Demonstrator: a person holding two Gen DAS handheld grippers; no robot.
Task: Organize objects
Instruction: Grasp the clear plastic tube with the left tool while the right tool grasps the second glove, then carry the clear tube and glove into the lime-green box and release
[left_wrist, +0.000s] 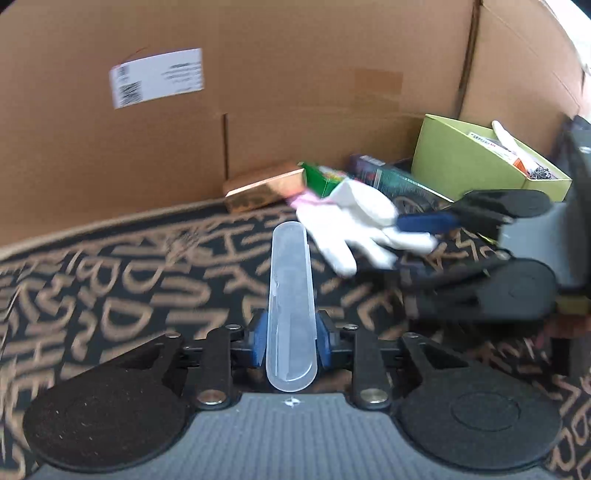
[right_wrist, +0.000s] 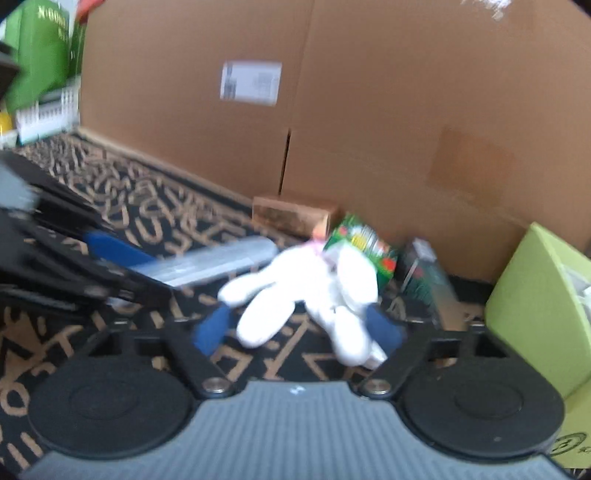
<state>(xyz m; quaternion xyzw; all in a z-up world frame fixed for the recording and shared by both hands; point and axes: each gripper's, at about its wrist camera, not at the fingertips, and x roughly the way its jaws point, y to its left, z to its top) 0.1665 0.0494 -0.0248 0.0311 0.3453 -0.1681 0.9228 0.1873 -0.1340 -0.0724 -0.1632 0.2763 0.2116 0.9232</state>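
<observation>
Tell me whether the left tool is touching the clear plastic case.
Touching. The left wrist view shows the left tool with a blue pad pressed against each side of the clear plastic case, no gap visible, the case sticking out forward over the patterned cloth.

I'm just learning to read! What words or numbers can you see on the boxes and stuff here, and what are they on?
Nothing here reads clearly.
White shipping label on the big cardboard box: barcode and print, too blurred.
Paper slip in the lime green box: some digits, too small.
Small green carton: blurred print.
Green bag, top left in the right wrist view: white letters, cut off and blurred.
Patterned mat: letter-like shapes, no readable words.
</observation>
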